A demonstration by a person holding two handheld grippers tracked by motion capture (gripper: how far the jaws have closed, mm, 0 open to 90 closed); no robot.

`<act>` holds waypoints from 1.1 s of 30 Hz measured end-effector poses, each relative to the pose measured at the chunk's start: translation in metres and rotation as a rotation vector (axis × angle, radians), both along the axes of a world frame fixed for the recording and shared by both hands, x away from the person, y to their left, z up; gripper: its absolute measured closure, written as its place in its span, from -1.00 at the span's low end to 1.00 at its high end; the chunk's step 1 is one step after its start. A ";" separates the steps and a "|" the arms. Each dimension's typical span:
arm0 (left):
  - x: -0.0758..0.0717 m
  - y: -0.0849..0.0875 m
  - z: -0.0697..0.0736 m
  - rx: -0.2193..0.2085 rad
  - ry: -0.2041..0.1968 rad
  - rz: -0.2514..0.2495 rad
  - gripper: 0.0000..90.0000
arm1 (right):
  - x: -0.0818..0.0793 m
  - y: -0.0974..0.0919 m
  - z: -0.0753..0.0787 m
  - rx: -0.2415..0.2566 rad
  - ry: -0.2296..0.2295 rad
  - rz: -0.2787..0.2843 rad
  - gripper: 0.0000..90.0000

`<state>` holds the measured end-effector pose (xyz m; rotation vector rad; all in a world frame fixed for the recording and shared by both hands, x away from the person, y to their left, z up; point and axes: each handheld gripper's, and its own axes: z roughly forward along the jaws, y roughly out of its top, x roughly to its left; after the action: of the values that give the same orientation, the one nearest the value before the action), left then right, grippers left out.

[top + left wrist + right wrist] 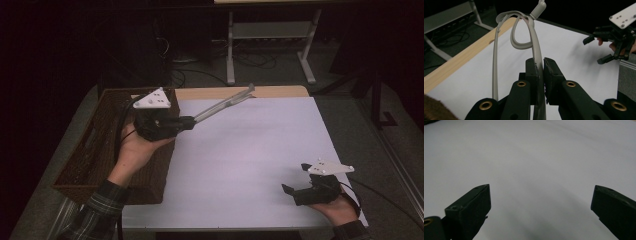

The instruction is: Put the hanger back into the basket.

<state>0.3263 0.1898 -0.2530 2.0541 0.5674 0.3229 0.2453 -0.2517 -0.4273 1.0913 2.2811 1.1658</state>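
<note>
A: We have the grey tongs (225, 104) pinched in the left gripper (190, 121), jaws pressed tight on one arm near its free end. They hang in the air, reaching from the gripper toward one o'clock over the far edge of the white sheet (240, 160), hinge end outermost.

B: Only one arm is caught; in the left gripper view the other arm (495, 62) bows free beside the jaws. If we set them down, we should lower them level and flat onto the sheet, keep the squeeze until they rest, and avoid twisting, or the loose arm may swing.

A: Agreed. The tongs look like smooth, slightly flexible plastic, thin strips joined at a looped hinge (520, 30).

B: At nine o'clock from them sits the wicker basket (100, 150), dark brown, coarse weave, rectangular. The sheet is matte and flat over a pale wooden table (280, 91).

A: Our right gripper (295, 180) rests at five o'clock on the sheet, jaws spread wide, holding nothing.
</note>
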 end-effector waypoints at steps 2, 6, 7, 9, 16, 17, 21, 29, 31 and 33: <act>0.000 0.010 0.002 -0.009 -0.002 0.017 0.85 | 0.000 0.000 0.000 -0.002 0.000 -0.001 -0.95; -0.004 0.032 0.007 -0.020 -0.006 0.055 0.85 | 0.001 0.000 0.000 -0.002 0.000 -0.003 -0.95; -0.004 0.037 0.008 -0.025 -0.006 0.063 0.85 | 0.001 0.000 0.000 -0.002 -0.002 -0.001 -0.95; -0.006 0.048 0.010 -0.036 -0.005 0.081 0.85 | 0.001 0.000 -0.001 -0.004 0.000 0.000 -0.95; -0.016 0.080 0.016 -0.045 -0.016 0.133 0.85 | 0.002 0.001 -0.001 -0.008 0.004 -0.003 -0.95; -0.017 0.085 0.017 -0.047 -0.016 0.139 0.85 | 0.002 0.001 -0.002 -0.010 0.005 -0.003 -0.95; -0.024 0.102 0.017 -0.049 -0.015 0.169 0.85 | 0.003 0.001 -0.002 -0.012 0.007 -0.002 -0.95; -0.041 0.135 0.008 -0.040 0.001 0.226 0.85 | 0.004 0.002 -0.003 -0.019 0.008 -0.004 -0.95; -0.043 0.139 0.008 -0.039 0.002 0.232 0.85 | 0.005 0.002 -0.003 -0.021 0.008 -0.004 -0.95; -0.048 0.151 0.005 -0.039 0.007 0.251 0.85 | 0.006 0.003 -0.004 -0.026 0.012 -0.007 -0.95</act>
<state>0.2783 0.3403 -0.2483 1.9491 0.8317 0.4478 0.2508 -0.2490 -0.4309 1.0979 2.2933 1.1266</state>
